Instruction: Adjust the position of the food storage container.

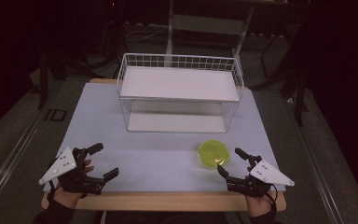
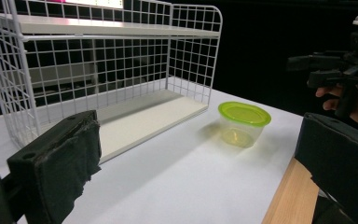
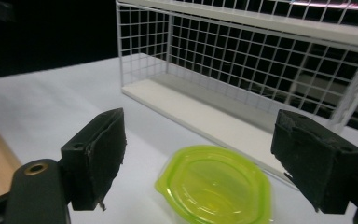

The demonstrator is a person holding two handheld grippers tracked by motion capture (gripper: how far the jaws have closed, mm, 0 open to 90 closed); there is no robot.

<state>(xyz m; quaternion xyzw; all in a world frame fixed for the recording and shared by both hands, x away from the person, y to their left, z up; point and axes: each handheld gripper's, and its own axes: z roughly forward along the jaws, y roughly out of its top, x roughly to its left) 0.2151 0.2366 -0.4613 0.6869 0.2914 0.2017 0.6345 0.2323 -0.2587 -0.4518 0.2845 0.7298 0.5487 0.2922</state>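
— Report your claws.
— My left claw [image 1: 106, 161] sits at the surface's [image 1: 158, 158] near-left corner, jaws spread, nothing between them. My right claw [image 1: 229, 161] is at the near-right corner, jaws likewise spread and empty.
— The container?
— A clear tub with a yellow-green lid [image 1: 213, 153] stands upright near the near edge, just beside my right claw, apart from the white wire rack [image 1: 179, 92] toward the far edge.
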